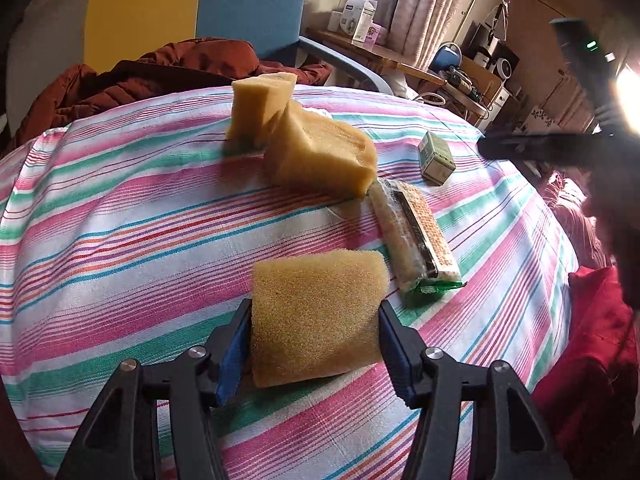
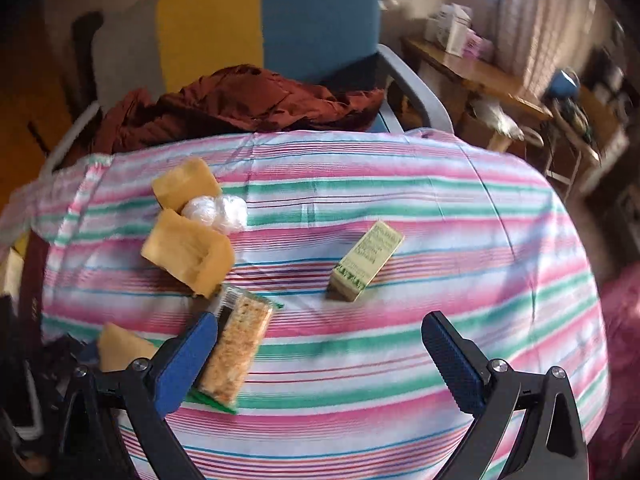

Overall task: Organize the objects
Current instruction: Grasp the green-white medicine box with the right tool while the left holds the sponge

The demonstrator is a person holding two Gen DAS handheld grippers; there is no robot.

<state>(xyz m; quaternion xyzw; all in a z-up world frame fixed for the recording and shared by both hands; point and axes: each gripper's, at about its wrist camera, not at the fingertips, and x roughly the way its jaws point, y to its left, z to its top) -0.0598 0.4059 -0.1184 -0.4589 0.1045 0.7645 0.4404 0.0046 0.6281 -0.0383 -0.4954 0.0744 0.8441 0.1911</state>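
While blur smears our right view, we see the right gripper (image 2: 320, 354) spread wide, empty; the left gripper (image 1: 316, 330) clamps a near yellow foam sponge block (image 1: 316, 320) on the striped bedsheet (image 1: 120, 220); only the right view shows white plastic wads (image 2: 216, 210) far left.

Left gripper (image 1: 316, 340) clamped; right gripper (image 2: 320, 344) agape

The left wrist camera sits just behind its jaws and looks steeply down and forward, very near a sponge (image 1: 316, 316) on the striped cloth (image 1: 120, 220). The right wrist camera looks down from a little higher and further back, so more cloth is visible. Both views face the blue and yellow chair (image 2: 272, 16) and share the snack pack (image 1: 416, 232), the green box (image 2: 366, 260) and two other sponges (image 1: 320, 152).
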